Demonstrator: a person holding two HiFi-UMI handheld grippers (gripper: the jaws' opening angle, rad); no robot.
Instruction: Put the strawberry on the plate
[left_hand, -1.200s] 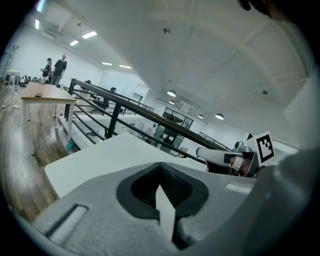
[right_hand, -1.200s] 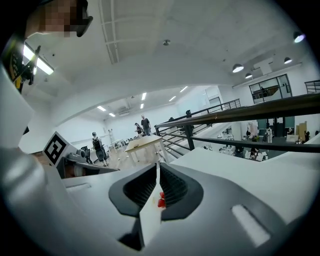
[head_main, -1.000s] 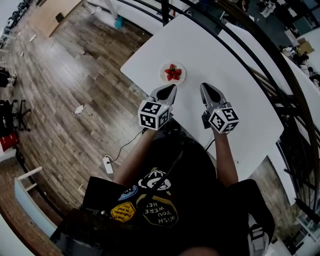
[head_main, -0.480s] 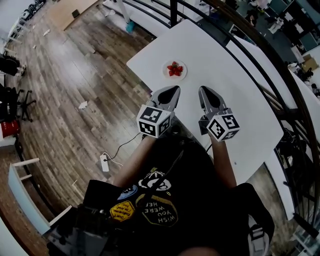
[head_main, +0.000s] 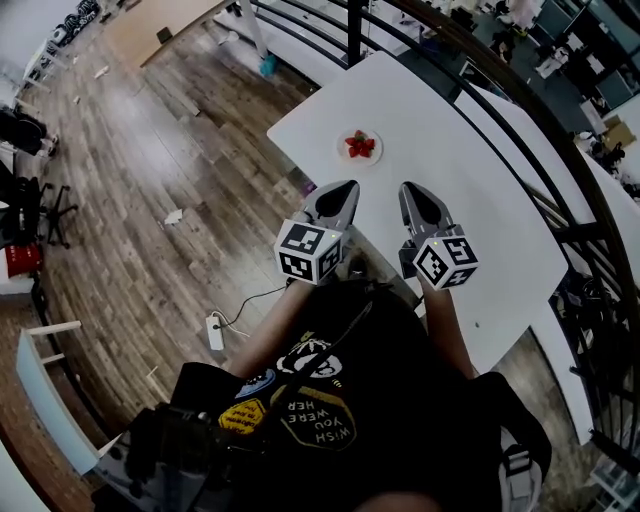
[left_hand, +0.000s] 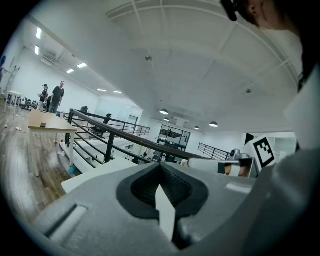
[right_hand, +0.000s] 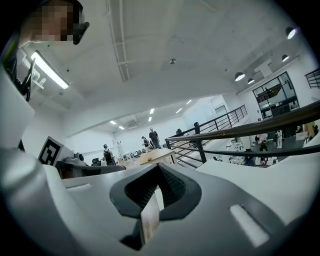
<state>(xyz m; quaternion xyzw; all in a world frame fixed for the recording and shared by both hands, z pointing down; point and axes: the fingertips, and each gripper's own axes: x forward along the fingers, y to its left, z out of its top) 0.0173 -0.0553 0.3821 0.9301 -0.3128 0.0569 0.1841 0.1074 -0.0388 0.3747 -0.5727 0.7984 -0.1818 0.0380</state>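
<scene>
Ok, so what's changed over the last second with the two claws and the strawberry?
Both the left claw and the right claw have pulled back from the small white round plate, toward the person; nothing was grabbed or released. The red strawberry stays on the plate, and both claws stay shut and empty.

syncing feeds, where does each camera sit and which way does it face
head view: on the person's head, steeply down at table, plate with strawberry; arms, torso, left tool, right tool show.
left gripper view: on left tool, along its shut jaws toward railing; right tool's cube at right.
right gripper view: on right tool, along its shut jaws toward railing; left tool's cube at left.
shared: both gripper views show the railing.
</scene>
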